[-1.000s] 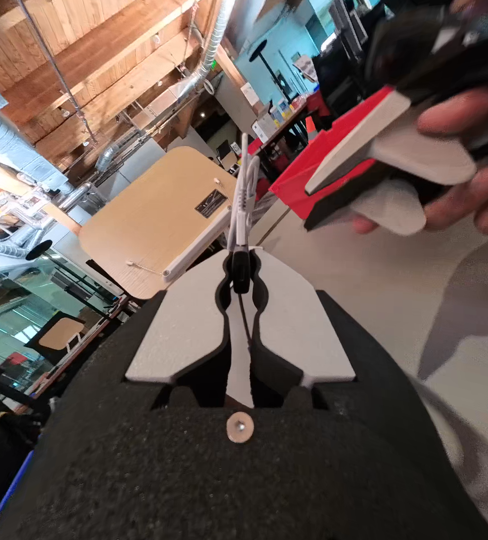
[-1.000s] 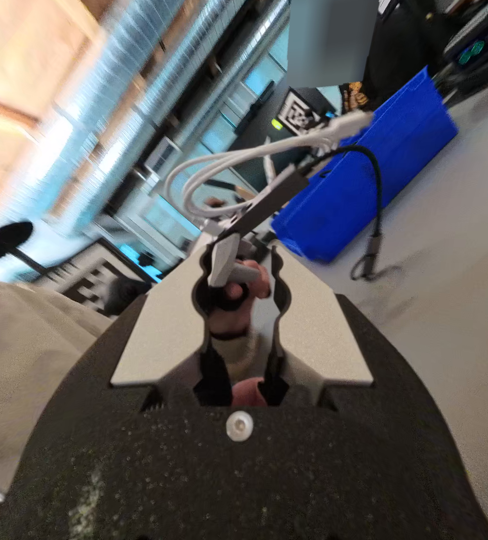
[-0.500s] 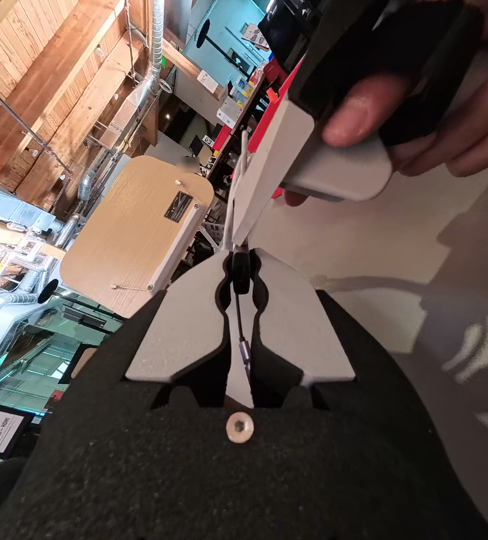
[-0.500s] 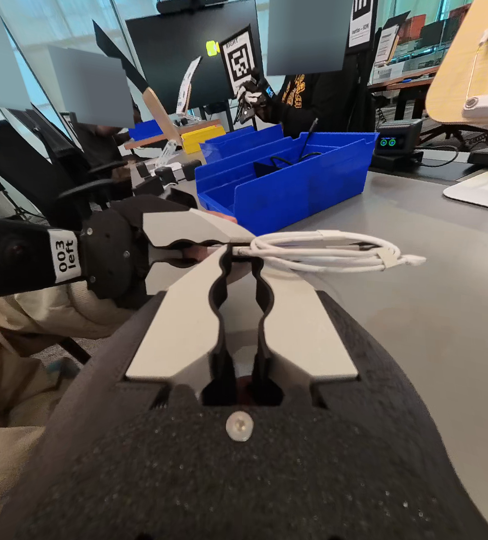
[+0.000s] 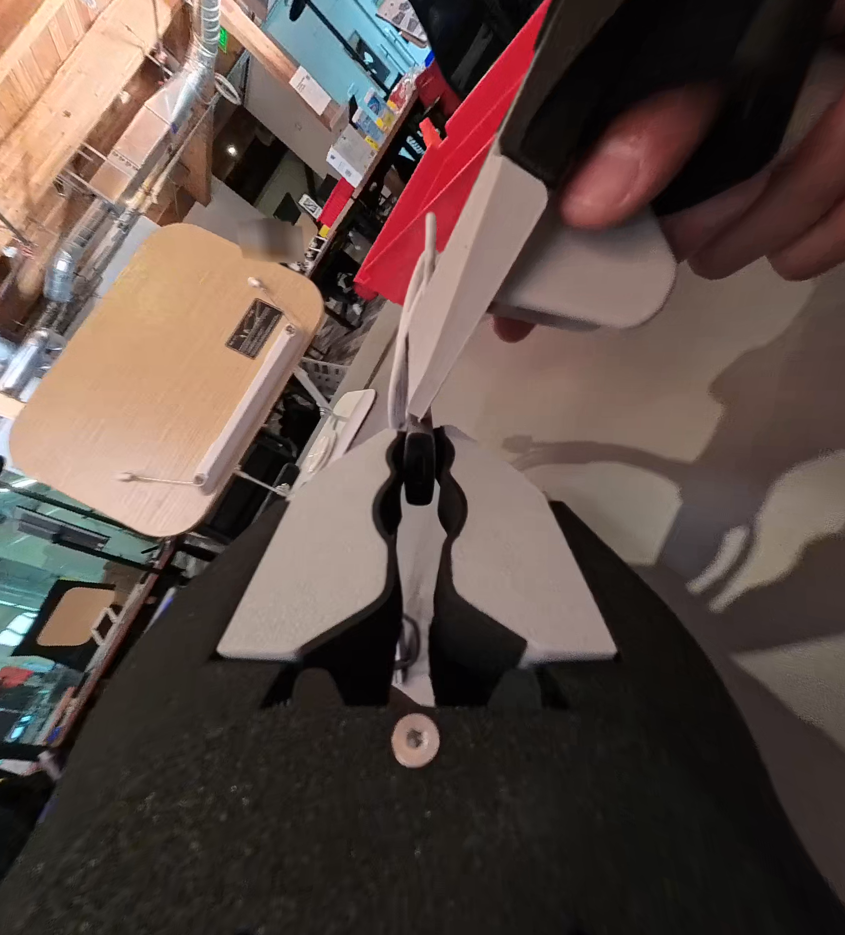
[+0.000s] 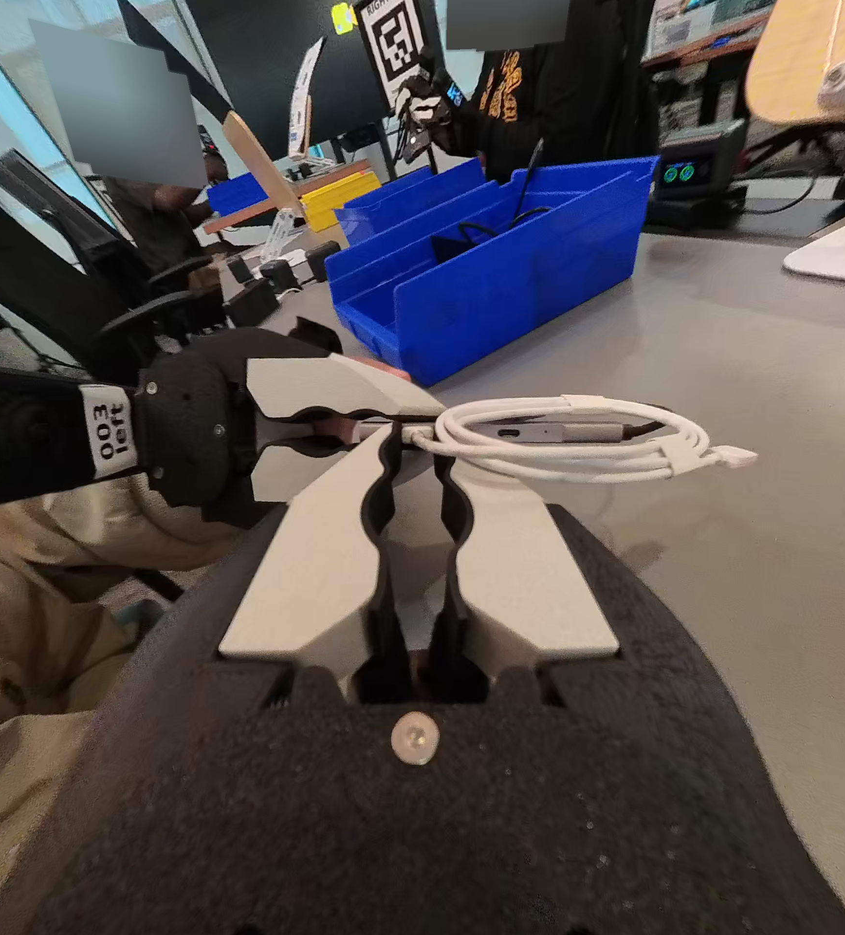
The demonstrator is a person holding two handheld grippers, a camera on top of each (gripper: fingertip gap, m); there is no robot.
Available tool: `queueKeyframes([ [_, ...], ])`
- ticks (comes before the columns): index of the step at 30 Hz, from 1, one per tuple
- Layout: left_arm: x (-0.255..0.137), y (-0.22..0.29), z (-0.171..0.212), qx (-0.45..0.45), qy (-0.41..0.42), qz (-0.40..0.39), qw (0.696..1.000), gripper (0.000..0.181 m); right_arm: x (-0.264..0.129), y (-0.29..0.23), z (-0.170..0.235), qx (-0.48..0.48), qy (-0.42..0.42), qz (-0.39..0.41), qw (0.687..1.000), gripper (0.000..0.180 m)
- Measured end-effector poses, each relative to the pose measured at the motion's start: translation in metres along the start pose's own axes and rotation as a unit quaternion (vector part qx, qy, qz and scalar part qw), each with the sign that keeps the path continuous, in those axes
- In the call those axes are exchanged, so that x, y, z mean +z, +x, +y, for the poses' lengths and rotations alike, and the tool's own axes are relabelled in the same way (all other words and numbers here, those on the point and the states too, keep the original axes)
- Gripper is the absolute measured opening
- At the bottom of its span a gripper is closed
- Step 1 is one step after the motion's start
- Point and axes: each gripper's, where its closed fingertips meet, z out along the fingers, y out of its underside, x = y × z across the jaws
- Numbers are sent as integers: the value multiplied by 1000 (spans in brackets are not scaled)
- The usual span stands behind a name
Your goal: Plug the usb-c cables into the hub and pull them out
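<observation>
My left gripper (image 5: 418, 445) is shut on the dark end of the slim grey hub (image 5: 418, 475) and holds it above the table. In the right wrist view the hub (image 6: 562, 432) sticks out to the right from the left gripper's upper finger (image 6: 339, 384). A coiled white cable (image 6: 587, 463) hangs around the hub, and its plug sits at the hub's near end. My right gripper (image 6: 416, 437) has its jaws narrowed on that plug. In the left wrist view the white cable (image 5: 405, 344) rises beside the right gripper's finger (image 5: 461, 303).
A blue divided bin (image 6: 486, 303) holding a black cable stands on the grey table (image 6: 764, 556) behind the hub. A red bin (image 5: 440, 177) and a wooden board on a white stand (image 5: 157, 379) stand farther off. People sit at the back left. Less than 4 cm separates the two grippers' tips.
My right gripper swung round from a tilted pose, came up to the hub and narrowed its jaws around the white cable's plug. My left gripper kept its hold on the hub.
</observation>
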Motion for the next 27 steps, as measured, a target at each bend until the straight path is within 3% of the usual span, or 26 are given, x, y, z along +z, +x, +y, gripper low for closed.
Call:
queueKeyframes([
  [4,0,8,-1,-12,24,16,999,11,-2,1,7,14,-47,-1,999,11],
  [12,0,4,-9,-28,42,15,999,10,-8,-1,2,19,-49,-20,998,11],
  [15,-12,-23,34,-55,-16,-22,998,10,-45,32,-39,68,47,20,996,12],
  [17,-20,-40,16,-53,21,-46,997,10,-64,39,-42,19,30,36,999,12],
  [20,-1,-10,-9,-48,26,-4,999,10,-48,7,-26,4,-19,-32,999,12],
  [24,-2,-3,-5,-40,19,-5,999,10,-80,14,-57,28,43,-60,997,12],
  [27,-7,-11,-2,-45,16,-20,999,10,-123,15,-104,54,120,-94,987,11],
])
